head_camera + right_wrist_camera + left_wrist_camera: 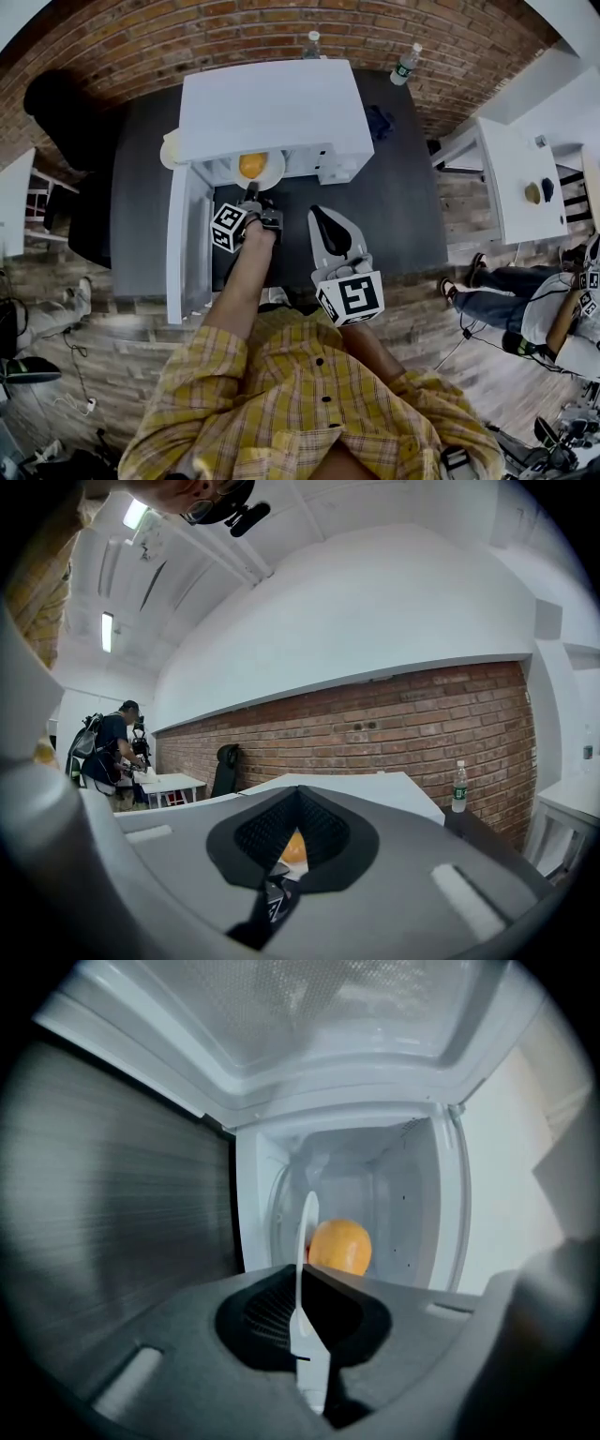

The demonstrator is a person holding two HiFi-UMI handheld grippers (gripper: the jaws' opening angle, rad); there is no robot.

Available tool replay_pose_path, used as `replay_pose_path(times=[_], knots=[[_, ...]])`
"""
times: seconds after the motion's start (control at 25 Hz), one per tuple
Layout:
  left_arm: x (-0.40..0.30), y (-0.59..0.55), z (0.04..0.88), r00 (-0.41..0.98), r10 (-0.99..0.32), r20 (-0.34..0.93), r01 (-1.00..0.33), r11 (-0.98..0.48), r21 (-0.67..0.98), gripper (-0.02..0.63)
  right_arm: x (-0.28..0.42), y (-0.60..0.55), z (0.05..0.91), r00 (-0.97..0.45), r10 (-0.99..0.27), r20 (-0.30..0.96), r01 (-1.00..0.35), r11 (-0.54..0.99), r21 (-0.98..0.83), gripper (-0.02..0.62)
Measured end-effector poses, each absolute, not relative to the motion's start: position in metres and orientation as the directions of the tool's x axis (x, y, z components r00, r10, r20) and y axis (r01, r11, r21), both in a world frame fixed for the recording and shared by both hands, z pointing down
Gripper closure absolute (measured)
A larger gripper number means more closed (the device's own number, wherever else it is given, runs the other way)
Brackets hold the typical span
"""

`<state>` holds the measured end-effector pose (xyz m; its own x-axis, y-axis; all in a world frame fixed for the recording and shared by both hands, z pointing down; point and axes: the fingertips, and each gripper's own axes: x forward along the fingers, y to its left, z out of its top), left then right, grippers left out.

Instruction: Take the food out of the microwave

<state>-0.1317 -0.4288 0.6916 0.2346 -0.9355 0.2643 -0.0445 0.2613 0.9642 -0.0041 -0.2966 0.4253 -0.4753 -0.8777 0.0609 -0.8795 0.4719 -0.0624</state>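
Note:
A white microwave (272, 108) stands on a dark table (403, 187), its door (187, 244) swung open toward me on the left. A white plate (272, 174) with a round orange food (251, 164) sits at the oven's mouth. My left gripper (253, 195) is shut on the plate's near rim. In the left gripper view the plate (307, 1227) runs edge-on between the jaws of the left gripper (302, 1279), with the orange food (339, 1246) behind it inside the cavity. My right gripper (323, 227) hovers just right of the left one, shut and holding nothing; the right gripper (298, 803) points level over the microwave.
Two water bottles (406, 64) (312, 42) stand at the table's far edge by the brick wall. A white side table (520, 178) and a seated person (525, 300) are at the right. A dark chair (56, 103) is at the far left.

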Motion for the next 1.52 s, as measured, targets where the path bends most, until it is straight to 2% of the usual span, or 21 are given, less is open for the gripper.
replay_pose_path(times=[1.12, 1.52], knots=[[-0.119, -0.289, 0.574, 0.196, -0.955, 0.224, 0.021, 0.233, 0.972, 0.597, 0.003, -0.234, 0.411, -0.524, -0.849, 0.066, -0.851, 0.520, -0.067, 0.594], [-0.113, -0.258, 0.522, 0.195, -0.965, 0.175, 0.044, 0.186, 0.981, 0.598, 0.004, -0.221, 0.408, -0.537, -0.841, 0.060, -0.843, 0.532, -0.079, 0.595]])
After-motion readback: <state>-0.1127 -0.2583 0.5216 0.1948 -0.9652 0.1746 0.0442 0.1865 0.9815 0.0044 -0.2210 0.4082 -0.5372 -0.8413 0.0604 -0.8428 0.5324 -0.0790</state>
